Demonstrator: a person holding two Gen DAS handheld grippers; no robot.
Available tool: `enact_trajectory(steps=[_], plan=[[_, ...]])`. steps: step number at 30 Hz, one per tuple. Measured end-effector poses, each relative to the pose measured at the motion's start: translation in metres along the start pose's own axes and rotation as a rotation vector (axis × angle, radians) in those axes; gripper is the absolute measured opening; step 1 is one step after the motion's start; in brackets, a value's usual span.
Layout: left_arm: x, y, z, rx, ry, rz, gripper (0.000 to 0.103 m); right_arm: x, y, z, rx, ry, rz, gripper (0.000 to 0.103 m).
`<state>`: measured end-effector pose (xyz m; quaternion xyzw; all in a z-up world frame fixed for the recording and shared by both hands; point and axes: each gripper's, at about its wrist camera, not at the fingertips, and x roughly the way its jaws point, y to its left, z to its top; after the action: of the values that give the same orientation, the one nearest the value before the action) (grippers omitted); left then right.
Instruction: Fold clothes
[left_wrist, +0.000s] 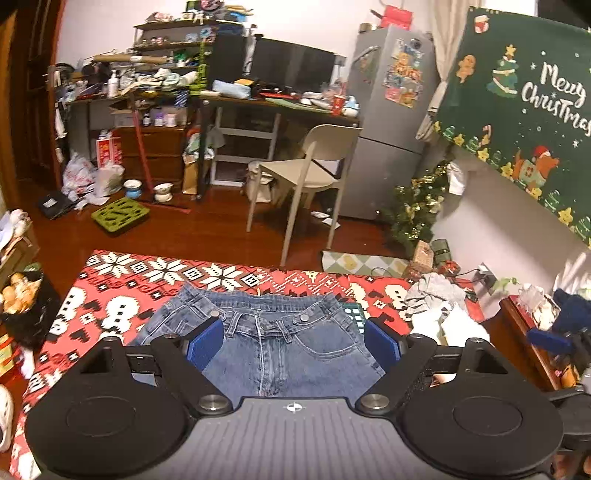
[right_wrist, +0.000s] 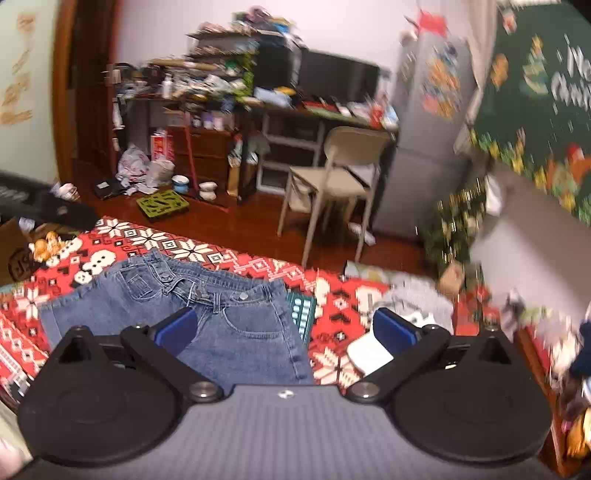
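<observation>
I see blue denim jeans (left_wrist: 280, 339), coarse-woven with paler stitched seams and dull metal buttons, lying on a matt printed cloth cover (left_wrist: 110, 295). My left gripper (left_wrist: 293, 341) and right gripper (right_wrist: 284, 328) are matt black plastic with blue pads and brushed metal pivots. The floor (left_wrist: 207, 229) is glossy reddish wood; the chair (left_wrist: 306, 173) looks smooth beige plastic.

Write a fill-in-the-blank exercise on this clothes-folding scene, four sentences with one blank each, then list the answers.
1. The jeans lie on a red patterned ____.
2. The jaws of the left gripper and the right gripper are both ____.
3. The chair on the wooden floor stands in front of a ____.
4. The green wall banner reads Merry ____.

Answers: blanket; open; desk; Christmas
</observation>
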<state>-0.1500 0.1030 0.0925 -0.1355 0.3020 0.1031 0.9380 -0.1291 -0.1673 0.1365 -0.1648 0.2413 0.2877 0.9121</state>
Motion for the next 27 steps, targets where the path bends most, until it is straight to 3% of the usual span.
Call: enact_trajectory(steps=[2, 8, 12, 14, 16, 20, 22, 23, 24, 26, 27], plan=[[0.016, 0.020, -0.012, -0.017, 0.015, 0.016, 0.083, 0.006, 0.006, -0.010, -0.007, -0.022, -0.008, 0.102], [0.065, 0.104, -0.043, -0.115, 0.058, 0.161, 0.083, 0.043, 0.036, -0.027, -0.019, 0.001, 0.024, 0.102], [0.087, 0.167, -0.061, -0.221, 0.083, 0.226, 0.080, 0.082, 0.068, -0.024, -0.035, 0.038, 0.098, 0.102], [0.098, 0.198, -0.070, -0.274, 0.096, 0.259, 0.071, 0.109, 0.083, -0.021, -0.008, 0.047, 0.127, 0.102], [0.105, 0.217, -0.071, -0.298, 0.118, 0.245, 0.064, 0.138, 0.098, -0.017, 0.026, 0.051, 0.147, 0.102], [0.113, 0.238, -0.079, -0.272, 0.149, 0.285, 0.055, 0.203, 0.129, -0.007, 0.067, 0.066, 0.203, 0.102], [0.117, 0.248, -0.083, -0.258, 0.165, 0.306, 0.047, 0.237, 0.144, 0.002, 0.069, 0.068, 0.233, 0.098], [0.119, 0.253, -0.085, -0.251, 0.172, 0.317, 0.037, 0.255, 0.153, 0.009, 0.063, 0.070, 0.251, 0.091], [0.123, 0.256, -0.088, -0.250, 0.189, 0.324, 0.033, 0.272, 0.162, 0.016, 0.060, 0.071, 0.268, 0.085], [0.133, 0.262, -0.094, -0.252, 0.225, 0.339, 0.031, 0.303, 0.176, 0.031, 0.059, 0.067, 0.301, 0.078], [0.136, 0.263, -0.096, -0.252, 0.227, 0.341, 0.031, 0.319, 0.183, 0.038, 0.059, 0.070, 0.315, 0.069]])
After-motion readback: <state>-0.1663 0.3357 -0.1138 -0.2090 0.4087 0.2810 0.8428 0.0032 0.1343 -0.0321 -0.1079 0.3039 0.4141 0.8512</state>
